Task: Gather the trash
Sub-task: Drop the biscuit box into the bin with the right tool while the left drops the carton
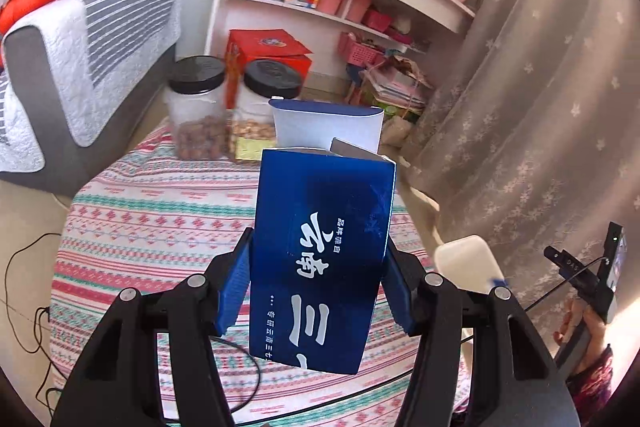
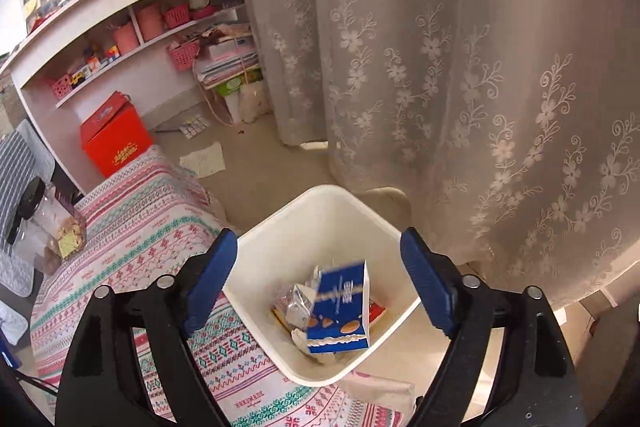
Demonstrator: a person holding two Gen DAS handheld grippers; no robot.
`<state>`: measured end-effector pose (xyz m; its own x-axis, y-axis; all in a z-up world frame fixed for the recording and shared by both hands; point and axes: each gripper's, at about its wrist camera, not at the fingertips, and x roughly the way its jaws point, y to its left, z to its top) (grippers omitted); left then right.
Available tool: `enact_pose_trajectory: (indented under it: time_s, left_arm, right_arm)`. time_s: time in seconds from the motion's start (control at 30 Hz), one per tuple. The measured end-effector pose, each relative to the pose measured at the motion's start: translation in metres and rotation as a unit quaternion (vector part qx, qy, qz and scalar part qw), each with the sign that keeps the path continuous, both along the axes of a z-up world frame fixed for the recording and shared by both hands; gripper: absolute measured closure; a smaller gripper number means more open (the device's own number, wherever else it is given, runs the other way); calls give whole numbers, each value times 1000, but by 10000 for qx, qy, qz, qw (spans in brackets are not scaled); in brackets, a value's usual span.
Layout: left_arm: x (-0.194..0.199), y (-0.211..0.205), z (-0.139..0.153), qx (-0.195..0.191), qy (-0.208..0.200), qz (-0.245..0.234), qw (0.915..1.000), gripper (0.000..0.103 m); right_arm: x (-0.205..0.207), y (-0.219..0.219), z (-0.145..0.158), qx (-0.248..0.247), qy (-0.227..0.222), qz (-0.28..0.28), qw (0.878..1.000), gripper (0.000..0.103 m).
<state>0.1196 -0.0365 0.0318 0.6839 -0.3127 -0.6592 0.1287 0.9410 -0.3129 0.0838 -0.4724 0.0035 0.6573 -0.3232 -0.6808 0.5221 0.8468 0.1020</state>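
My left gripper [image 1: 318, 243] is shut on a dark blue carton [image 1: 324, 203] with white characters, which it holds upright above the patterned tablecloth [image 1: 152, 211]. The carton's top flap stands open. In the right wrist view my right gripper [image 2: 318, 239] hangs open over a white bin [image 2: 280, 223] beside the table, with nothing between its pads. A blue packet [image 2: 340, 311], slightly blurred, sits in the bin on top of crumpled wrappers [image 2: 296, 303]. The bin's rim [image 1: 466, 261] also shows at the right of the left wrist view.
Two black-lidded jars [image 1: 196, 107] and a blue-and-white box [image 1: 328, 127] stand at the table's far edge. A grey sofa [image 1: 60, 67] is at the left, with shelves [image 2: 120, 39] and a red box [image 2: 116, 143] behind. A lace curtain [image 2: 440, 67] hangs just beyond the bin. Cables [image 1: 24, 267] trail on the floor.
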Motion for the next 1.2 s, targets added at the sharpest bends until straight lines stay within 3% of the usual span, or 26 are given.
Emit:
enact_pose_trajectory:
  time_s: [0.23,0.43,0.57,0.73,0.87,0.97,1.1,1.2]
  left_arm:
    - [38,-139,31,-306,130,-1221,9920,45]
    - [70,-252,33,-58,695,-2381,9687,45]
    - [78,-306,20,250,889,-2672,9592,45]
    - [88,-348,-8,219,1248,-2764,9527,44]
    - [96,-342,-20,116,1510,-2616,9532,38]
    - [97,-311,-16,210,1574,-2516,9547,37]
    - [96,-240,-20,1146,1751,-2005,9571,35]
    - [100,-174,-43,1522,2197,-1248,9555,35]
  right_arm:
    - [-23,-19,17,-341,-319,3,9989,15]
    - [-49,-25,29,-910,-532,11,9944,13]
    - [-55,-27,33,-1018,-585,-32,9931,13]
    - [-53,-27,32,-1023,-500,-101,9934,13]
    - [-51,-23,31,-898,-503,-19,9947,9]
    - [-47,-11,30,-845,-511,199,9949,9]
    - [-41,14,34,-790,-604,630,9930,9]
    - [-34,34,34,-737,-612,887,9914,8]
